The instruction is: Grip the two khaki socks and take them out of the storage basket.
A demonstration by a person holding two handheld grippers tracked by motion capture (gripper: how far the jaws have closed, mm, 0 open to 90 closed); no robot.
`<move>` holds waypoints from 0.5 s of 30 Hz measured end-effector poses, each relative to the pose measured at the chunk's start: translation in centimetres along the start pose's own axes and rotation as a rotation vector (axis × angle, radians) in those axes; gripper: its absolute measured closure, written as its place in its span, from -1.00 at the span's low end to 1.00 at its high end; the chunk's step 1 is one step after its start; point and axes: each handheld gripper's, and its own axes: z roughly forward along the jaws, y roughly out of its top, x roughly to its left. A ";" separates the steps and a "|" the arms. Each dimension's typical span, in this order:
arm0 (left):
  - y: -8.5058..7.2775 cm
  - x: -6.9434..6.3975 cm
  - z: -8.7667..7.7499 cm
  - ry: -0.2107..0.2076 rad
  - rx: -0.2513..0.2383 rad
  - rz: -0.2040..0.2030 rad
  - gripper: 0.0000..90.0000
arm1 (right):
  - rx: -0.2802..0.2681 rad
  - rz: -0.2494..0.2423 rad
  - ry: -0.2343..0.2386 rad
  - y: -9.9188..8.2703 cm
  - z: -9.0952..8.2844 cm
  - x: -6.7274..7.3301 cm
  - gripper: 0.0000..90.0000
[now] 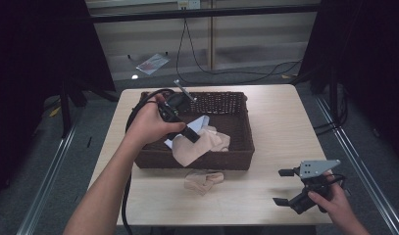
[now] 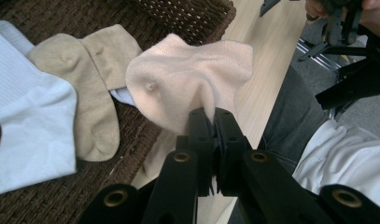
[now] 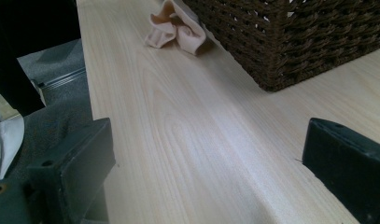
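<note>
- Pink sock (image 2: 187,79) is pinched by a fold of its cloth between the closed jaws of the left gripper (image 2: 214,122); in the left gripper view the rest of it fans out beyond the jaw tips, over the near rim of the basket (image 2: 187,18); in the high view it hangs at the gripper's tip above the basket's inside, near the front wall
- Right gripper (image 1: 285,186) rests low over the bench (image 1: 275,122) at its near right corner, jaws wide open with nothing but bare wood between them; it is well apart from the basket
- A second pink sock (image 1: 203,180) lies crumpled on the bench, just beside the basket's front wall; whether it touches the wall is hard to tell
- In the basket lie a tan sock (image 2: 85,93) and a white sock (image 2: 29,121); the tan one overlaps the white one's edge; the white sock is cut off at the left border of the left gripper view
- Hidden: the pinched part of the held sock sits inside the jaws; in the high view the left hand (image 1: 148,125) covers most of the gripper body and the basket's left end
- Room: open bench lies right of the basket and along the front strip; the basket's right half is bare wicker; the bench's front edge runs close under the right hand (image 1: 334,198)
</note>
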 end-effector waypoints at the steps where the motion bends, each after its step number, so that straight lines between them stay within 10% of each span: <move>1: 0.0 0.0 0.1 -0.001 0.001 0.007 0.94 | -0.001 0.000 0.001 0.0 0.0 0.0 -0.96; 15: -1.5 -1.2 2.3 -0.034 -0.005 0.050 0.93 | -0.001 0.002 0.001 0.0 0.0 0.0 -0.96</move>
